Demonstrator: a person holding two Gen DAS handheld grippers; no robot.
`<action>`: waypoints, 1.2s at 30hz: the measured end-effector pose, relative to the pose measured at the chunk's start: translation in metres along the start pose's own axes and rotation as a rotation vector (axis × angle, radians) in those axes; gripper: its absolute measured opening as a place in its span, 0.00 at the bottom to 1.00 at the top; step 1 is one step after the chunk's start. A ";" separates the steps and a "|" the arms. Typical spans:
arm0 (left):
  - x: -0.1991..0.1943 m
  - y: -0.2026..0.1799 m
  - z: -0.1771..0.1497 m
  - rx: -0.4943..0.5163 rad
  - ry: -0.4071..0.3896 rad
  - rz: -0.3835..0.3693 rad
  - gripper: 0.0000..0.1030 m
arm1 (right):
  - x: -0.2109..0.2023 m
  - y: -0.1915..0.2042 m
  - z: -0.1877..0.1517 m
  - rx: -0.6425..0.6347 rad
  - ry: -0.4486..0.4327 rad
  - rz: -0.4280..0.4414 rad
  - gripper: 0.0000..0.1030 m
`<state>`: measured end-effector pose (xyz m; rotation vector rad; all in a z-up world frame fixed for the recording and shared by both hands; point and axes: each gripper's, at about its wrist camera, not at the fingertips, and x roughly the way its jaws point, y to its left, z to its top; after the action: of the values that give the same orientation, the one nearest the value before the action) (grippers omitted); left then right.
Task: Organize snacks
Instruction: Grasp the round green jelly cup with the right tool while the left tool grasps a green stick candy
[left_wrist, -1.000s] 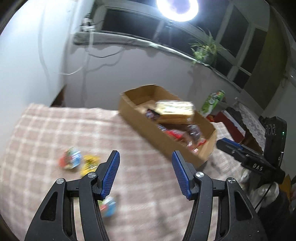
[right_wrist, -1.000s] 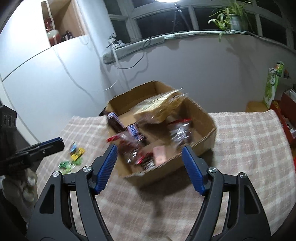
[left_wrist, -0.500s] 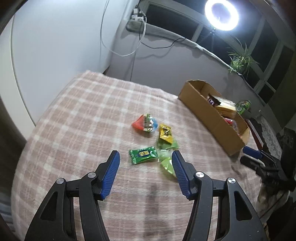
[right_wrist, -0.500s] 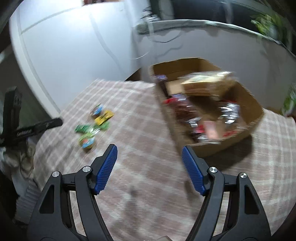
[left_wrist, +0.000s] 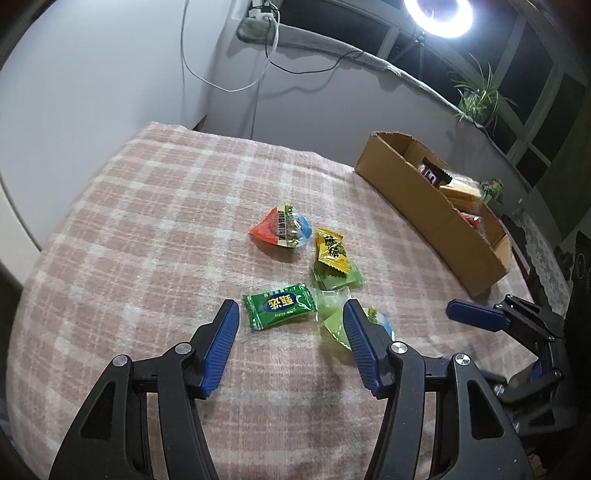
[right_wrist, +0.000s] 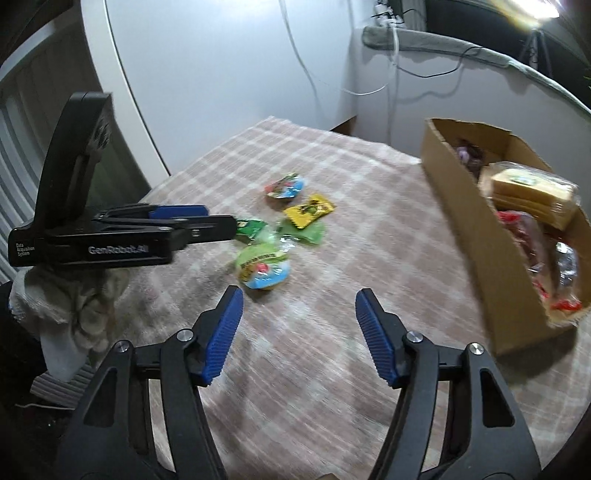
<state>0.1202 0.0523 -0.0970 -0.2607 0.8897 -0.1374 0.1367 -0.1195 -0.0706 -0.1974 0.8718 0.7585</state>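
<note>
While I hold both tools above it, the pink checked cloth (left_wrist: 155, 229) spreads over the whole tabletop, the widest thing here. Next in size, the cardboard box (left_wrist: 436, 218) sits toward the far right corner of the cloth, already stocked with wrapped snacks, a pack of pale wafers (right_wrist: 532, 195) on top. My left gripper (left_wrist: 290, 345) hangs over the near middle of the cloth with its blue fingers (left_wrist: 218, 347) apart and nothing between them; the dark green candy wrapper (left_wrist: 280, 306) lies on the cloth just beyond their tips. My right gripper (right_wrist: 297, 336) hovers nearer the box, its jaws also apart and empty, though they have just been closing a little. The loose snacks form a small cluster at the cloth's middle, well apart from the box: a red-and-blue jelly cup (left_wrist: 282, 227) farthest from me, a yellow sachet (left_wrist: 332, 251) overlapping a pale green packet (left_wrist: 338, 280), and a round green-and-blue cup (right_wrist: 264, 266) nearest my right fingers.
</note>
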 end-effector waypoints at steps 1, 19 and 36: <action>0.002 -0.001 0.000 0.012 0.003 0.007 0.56 | 0.003 0.002 0.001 -0.006 0.005 0.005 0.64; 0.028 -0.011 0.006 0.214 0.064 0.070 0.40 | 0.054 0.020 0.011 -0.071 0.080 0.049 0.45; 0.035 -0.006 0.011 0.217 0.062 0.073 0.14 | 0.065 0.021 0.023 -0.074 0.072 0.053 0.42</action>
<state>0.1506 0.0403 -0.1147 -0.0221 0.9363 -0.1737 0.1631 -0.0607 -0.1016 -0.2691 0.9205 0.8384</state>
